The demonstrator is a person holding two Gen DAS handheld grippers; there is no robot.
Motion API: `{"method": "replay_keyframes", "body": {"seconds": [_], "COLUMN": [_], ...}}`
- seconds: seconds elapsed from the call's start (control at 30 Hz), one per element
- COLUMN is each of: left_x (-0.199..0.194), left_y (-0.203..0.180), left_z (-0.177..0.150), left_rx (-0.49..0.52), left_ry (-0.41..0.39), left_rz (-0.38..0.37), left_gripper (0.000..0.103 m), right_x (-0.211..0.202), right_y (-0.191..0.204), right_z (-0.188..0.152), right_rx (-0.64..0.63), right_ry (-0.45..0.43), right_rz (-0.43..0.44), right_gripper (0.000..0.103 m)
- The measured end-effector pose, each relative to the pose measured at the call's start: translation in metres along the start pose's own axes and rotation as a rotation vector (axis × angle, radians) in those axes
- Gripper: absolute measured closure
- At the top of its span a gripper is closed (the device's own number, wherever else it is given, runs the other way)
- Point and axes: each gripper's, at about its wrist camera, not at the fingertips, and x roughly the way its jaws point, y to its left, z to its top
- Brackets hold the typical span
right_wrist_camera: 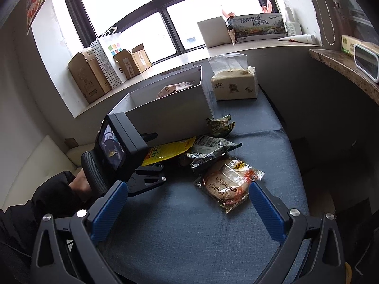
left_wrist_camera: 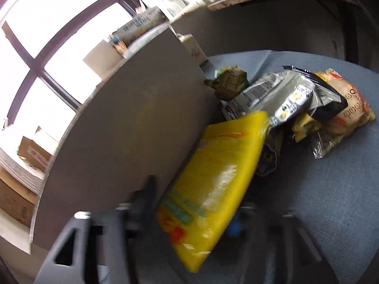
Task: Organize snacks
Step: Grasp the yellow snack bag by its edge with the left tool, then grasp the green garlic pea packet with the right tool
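My left gripper (left_wrist_camera: 191, 203) is shut on a yellow snack packet (left_wrist_camera: 213, 184), held tilted just beside the white box's side wall (left_wrist_camera: 132, 127). The right wrist view shows the left gripper (right_wrist_camera: 154, 151) low by the box (right_wrist_camera: 170, 111), with the yellow packet (right_wrist_camera: 168, 151) in its jaws. A packet lies inside the box (right_wrist_camera: 175, 87). On the blue cloth (right_wrist_camera: 189, 236) lie a dark green packet (right_wrist_camera: 220, 125), a silver packet (right_wrist_camera: 210, 149) and a clear bread packet (right_wrist_camera: 229, 182). My right gripper (right_wrist_camera: 187, 210) is open and empty, above the cloth near the bread packet.
A tissue pack (right_wrist_camera: 234, 82) stands right of the box. Cardboard boxes (right_wrist_camera: 90, 78) and a dotted paper bag (right_wrist_camera: 109, 59) sit on the window sill. A stone shelf (right_wrist_camera: 343, 68) juts out at the right. A cream seat edge (right_wrist_camera: 35, 165) is at the left.
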Motion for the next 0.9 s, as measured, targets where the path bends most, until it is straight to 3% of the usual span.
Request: {"method": "replay_keyframes", "body": {"seconds": [0.13, 0.27, 0.4, 0.67, 0.8, 0.9], "left_x": [-0.005, -0.028, -0.059, -0.121, -0.144, -0.161], "left_y": [0.001, 0.011, 0.028, 0.082, 0.086, 0.083], "left_z": [0.0, -0.006, -0.009, -0.046, -0.07, -0.085], "left_rx": [0.001, -0.066, -0.139, -0.512, -0.649, -0.675], "left_ry": [-0.015, -0.044, -0.079, -0.148, -0.169, -0.18], "left_rz": [0.003, -0.033, -0.065, -0.285, -0.335, -0.318], "left_gripper": [0.073, 0.082, 0.083, 0.083, 0.083, 0.083], "right_x": [0.001, 0.002, 0.004, 0.023, 0.054, 0.085], "right_y": [-0.001, -0.002, -0.004, -0.005, -0.012, -0.027], "right_z": [0.0, 0.0, -0.001, 0.007, 0.028, 0.05], "right_rx": [0.004, 0.012, 0.013, -0.033, -0.065, -0.059], "right_ry": [0.001, 0.004, 0.012, 0.045, 0.083, 0.119], "right_rz": [0.0, -0.004, -0.008, -0.009, -0.01, 0.02], "right_gripper": [0.0, 0.0, 0.0, 0.0, 0.0, 0.0]}}
